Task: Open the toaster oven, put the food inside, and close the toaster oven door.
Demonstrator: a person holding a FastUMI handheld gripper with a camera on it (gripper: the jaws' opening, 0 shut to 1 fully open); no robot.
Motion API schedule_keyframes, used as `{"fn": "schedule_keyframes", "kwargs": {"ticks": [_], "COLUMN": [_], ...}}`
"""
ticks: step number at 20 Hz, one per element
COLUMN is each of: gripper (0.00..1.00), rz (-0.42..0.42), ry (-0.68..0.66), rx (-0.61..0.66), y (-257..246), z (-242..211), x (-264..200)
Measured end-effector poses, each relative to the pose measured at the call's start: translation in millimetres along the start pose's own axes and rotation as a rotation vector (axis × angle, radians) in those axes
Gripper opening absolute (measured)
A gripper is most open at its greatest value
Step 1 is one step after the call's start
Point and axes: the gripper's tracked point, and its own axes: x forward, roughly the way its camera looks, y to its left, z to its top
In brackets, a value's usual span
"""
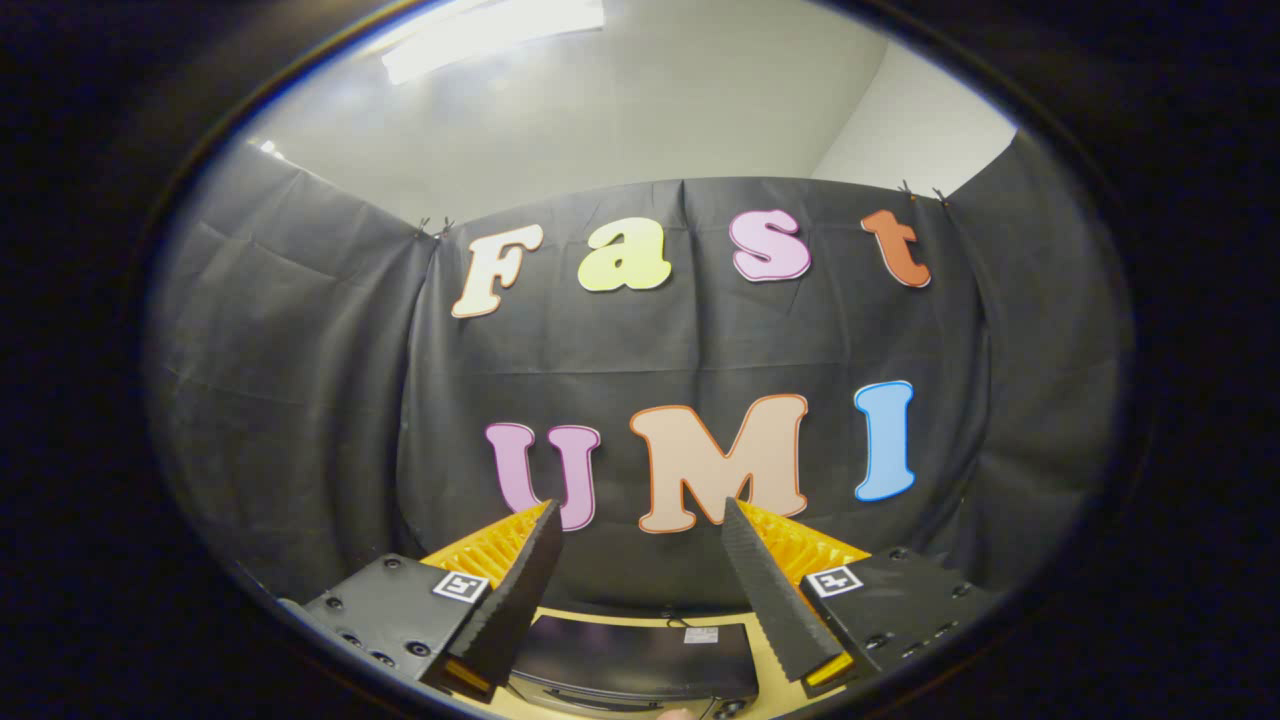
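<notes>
Tongs (pixel 640 520): released, fingers spread wide apart with nothing between them, raised toward the black cloth wall (pixel 300 380) | Toaster oven (pixel 640 655): dark top seen low between and below the fingers, resting on the light wooden tabletop (pixel 768 670) | Background: pale ceiling (pixel 650 110) above the cloth.

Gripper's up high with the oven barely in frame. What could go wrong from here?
1. The gripper is open, holding nothing, and aimed at the black cloth wall. The dark toaster oven sits low between and below the fingers, so its door and handle are hard to make out; a descent may miss the handle.
2. The pale wooden table shows as a sliver beside the oven, and the food can't be told from here. Locate it before moving down.
</notes>
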Motion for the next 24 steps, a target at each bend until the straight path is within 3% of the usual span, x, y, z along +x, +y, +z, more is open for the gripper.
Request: {"fn": "schedule_keyframes", "kwargs": {"ticks": [7,19,24], "gripper": [0.99,0.99,1.0], "rz": [0.011,-0.014,-0.008], "ry": [0.04,0.442,0.559], "rx": [-0.021,-0.128,-0.181], "y": [3.3,-15.2,-18.9], "z": [-31.4,-238.0,-300.7], "x": [9.9,8.4,-5.6]}}
